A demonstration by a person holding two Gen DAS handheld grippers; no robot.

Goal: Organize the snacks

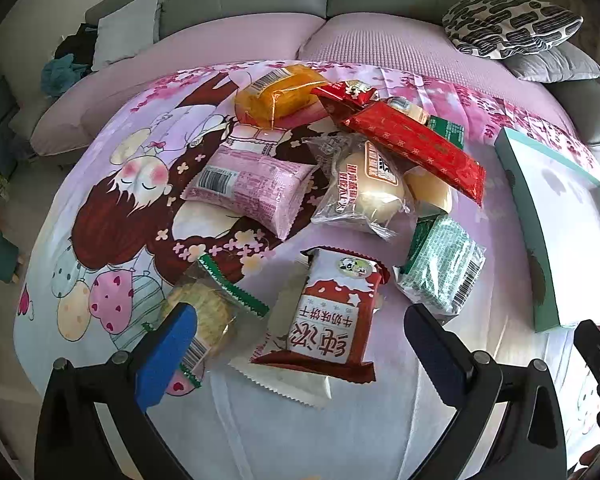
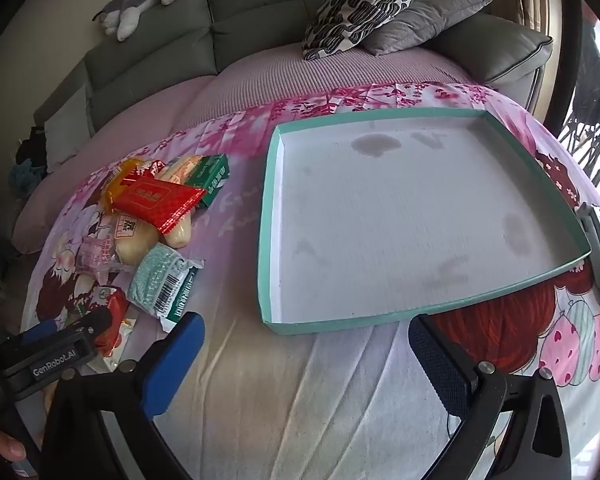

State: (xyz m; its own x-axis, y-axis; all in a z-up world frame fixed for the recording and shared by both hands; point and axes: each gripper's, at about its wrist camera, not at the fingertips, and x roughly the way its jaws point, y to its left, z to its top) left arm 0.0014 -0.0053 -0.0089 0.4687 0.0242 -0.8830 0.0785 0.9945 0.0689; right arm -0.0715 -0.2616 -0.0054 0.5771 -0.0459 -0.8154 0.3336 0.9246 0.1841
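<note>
Snack packets (image 1: 340, 184) heaped mid-table on cartoon-print cloth (image 1: 112, 208). Shallow teal-rimmed box (image 2: 268, 216) beside heap, toward right table edge. Left gripper (image 1: 300, 344) fingers spread wide, holding nothing, above red biscuit pack (image 1: 332, 312). Right gripper (image 2: 306, 354) fingers wide apart, holding nothing, near box's front rim.

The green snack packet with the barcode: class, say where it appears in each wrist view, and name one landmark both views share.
Left wrist view: the green snack packet lies right of centre, between the bun pack and the tray.
Right wrist view: the same packet lies lower left, left of the tray.
Shared landmark: the black-and-white patterned cushion on the sofa.
</note>
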